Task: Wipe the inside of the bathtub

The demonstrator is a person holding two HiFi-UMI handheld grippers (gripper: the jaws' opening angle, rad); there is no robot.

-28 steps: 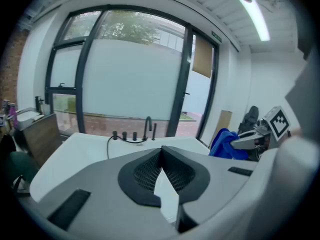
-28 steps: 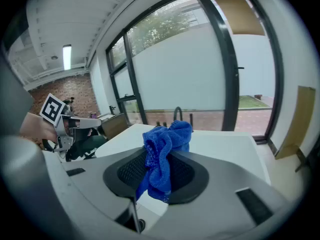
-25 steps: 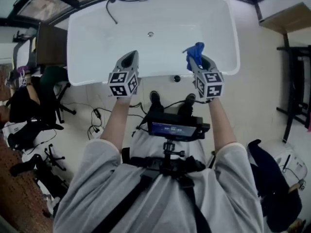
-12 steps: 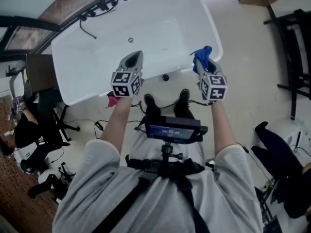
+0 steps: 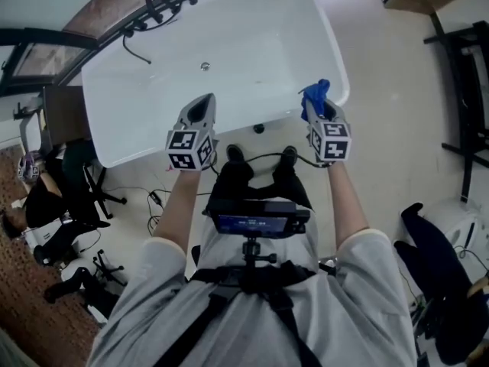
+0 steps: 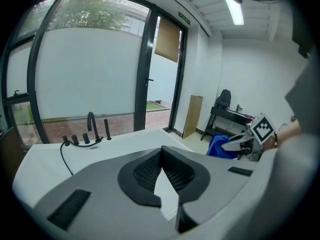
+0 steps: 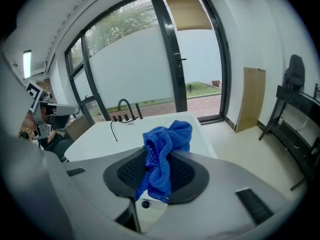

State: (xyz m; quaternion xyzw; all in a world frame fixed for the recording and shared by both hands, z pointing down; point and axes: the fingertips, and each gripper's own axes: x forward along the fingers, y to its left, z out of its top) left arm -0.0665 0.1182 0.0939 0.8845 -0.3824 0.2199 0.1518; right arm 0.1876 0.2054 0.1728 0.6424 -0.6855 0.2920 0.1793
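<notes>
White bathtub (image 5: 252, 52): rigid, probably slick, empty. Left hand-held gripper (image 6: 161, 154): jaws together, holding nothing. Right hand-held gripper (image 7: 160, 159): jaws clamped on the blue cloth (image 7: 167, 134) above the tub's near rim. The cloth looks soft, light and floppy, best pinched at a bunched fold.

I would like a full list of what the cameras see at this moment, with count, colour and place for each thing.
bathtub: one, white, in front of the person
faucet set: one, black, bathtub's far end
drain: one, metallic, bathtub floor
cloth: one, blue, in the right tongs
office chairs: at least two, black, left of the bathtub
rack: one, black, far right
board: one, tan, leaning on the wall
shoes: two, black, beside the bathtub
left tongs: grey, shut, empty
right tongs: grey, shut on cloth
</notes>
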